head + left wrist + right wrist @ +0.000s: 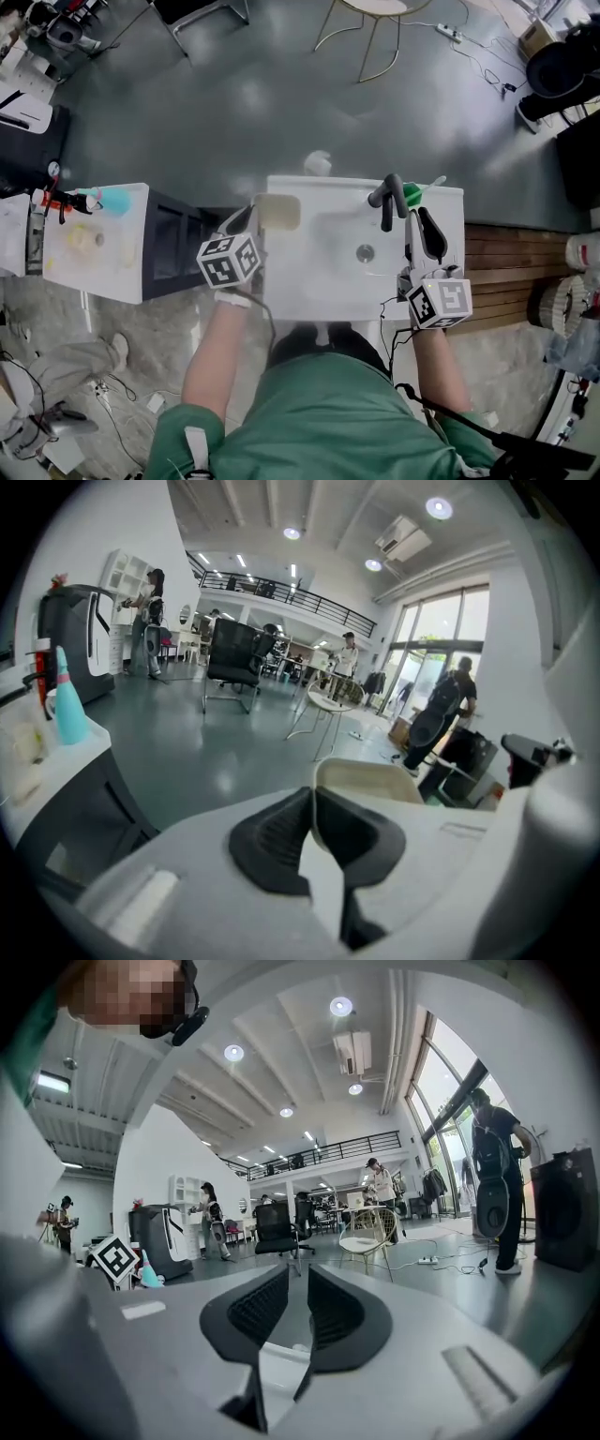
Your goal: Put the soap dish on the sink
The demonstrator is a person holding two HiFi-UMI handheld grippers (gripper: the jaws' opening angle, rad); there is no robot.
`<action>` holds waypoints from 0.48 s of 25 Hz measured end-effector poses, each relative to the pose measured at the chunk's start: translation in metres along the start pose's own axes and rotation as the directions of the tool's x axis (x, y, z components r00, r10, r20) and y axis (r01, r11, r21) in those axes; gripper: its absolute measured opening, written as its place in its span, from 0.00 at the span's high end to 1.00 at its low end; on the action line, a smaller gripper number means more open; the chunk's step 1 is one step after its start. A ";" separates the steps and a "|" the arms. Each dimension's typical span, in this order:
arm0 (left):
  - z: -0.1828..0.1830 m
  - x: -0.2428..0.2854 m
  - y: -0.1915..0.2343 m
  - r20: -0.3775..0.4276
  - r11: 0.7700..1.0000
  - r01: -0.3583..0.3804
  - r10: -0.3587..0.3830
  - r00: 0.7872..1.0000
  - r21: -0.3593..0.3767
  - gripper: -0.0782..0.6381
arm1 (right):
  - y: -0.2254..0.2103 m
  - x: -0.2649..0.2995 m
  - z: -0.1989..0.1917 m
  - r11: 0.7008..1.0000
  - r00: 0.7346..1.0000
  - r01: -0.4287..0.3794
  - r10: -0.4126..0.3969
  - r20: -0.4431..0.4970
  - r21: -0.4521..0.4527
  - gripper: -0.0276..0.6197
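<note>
The cream soap dish (278, 211) rests at the back left corner of the white sink (300, 281). My left gripper (254, 217) is shut on the dish's near edge. In the left gripper view, the left gripper (314, 810) pinches the thin rim and the soap dish (375, 785) spreads out beyond the jaws. My right gripper (427, 231) hovers over the sink's right rim beside the dark faucet (386, 199). In the right gripper view, the right gripper (298, 1299) has its jaws only a narrow slit apart with nothing between them.
A drain (365, 252) sits mid-basin and a green item (413, 194) lies behind the faucet. A white side table (131, 272) at the left holds a teal bottle (112, 200). A dark cabinet (178, 248) stands between them. Wooden boards (506, 272) are at the right.
</note>
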State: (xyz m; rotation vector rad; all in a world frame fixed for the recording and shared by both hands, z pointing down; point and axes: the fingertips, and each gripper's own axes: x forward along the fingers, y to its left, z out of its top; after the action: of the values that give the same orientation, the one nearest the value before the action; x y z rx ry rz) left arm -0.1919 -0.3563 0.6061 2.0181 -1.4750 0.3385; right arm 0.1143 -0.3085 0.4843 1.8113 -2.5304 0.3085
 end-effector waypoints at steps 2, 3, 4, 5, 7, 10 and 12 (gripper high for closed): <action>-0.004 0.015 0.002 -0.022 1.000 -0.003 0.004 1.000 0.004 0.87 | -0.006 0.006 -0.005 1.000 1.000 0.000 0.000 -0.007 0.006 0.88; -0.006 0.023 0.003 -0.032 1.000 -0.005 0.006 0.999 0.006 0.87 | -0.009 0.009 -0.008 1.000 1.000 -0.002 0.002 -0.009 0.005 0.88; -0.008 0.031 0.004 -0.042 1.000 -0.007 0.008 0.999 0.007 0.87 | -0.012 0.011 -0.011 1.000 1.000 -0.005 0.005 -0.010 0.003 0.88; -0.011 0.039 0.005 -0.054 1.000 -0.010 0.010 0.999 0.009 0.87 | -0.015 0.014 -0.013 1.000 1.000 -0.007 0.007 -0.012 0.003 0.88; -0.017 0.054 0.007 -0.079 1.000 -0.016 0.017 0.997 0.012 0.87 | -0.022 0.017 -0.019 1.000 1.000 -0.003 0.004 -0.026 0.010 0.88; -0.029 0.075 0.012 -0.117 1.000 -0.026 0.027 0.993 0.005 0.87 | -0.032 0.019 -0.029 1.000 0.999 0.014 -0.012 -0.052 0.024 0.88; -0.038 0.087 0.016 -0.143 0.999 -0.034 0.033 0.989 -0.006 0.87 | -0.038 0.021 -0.035 0.999 0.998 0.023 -0.021 -0.063 0.028 0.88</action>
State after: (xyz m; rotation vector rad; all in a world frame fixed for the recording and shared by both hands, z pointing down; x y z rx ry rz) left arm -0.1707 -0.4036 0.6873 1.9224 -1.4207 0.4797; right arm 0.1398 -0.3339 0.5274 1.8075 -2.4753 0.3969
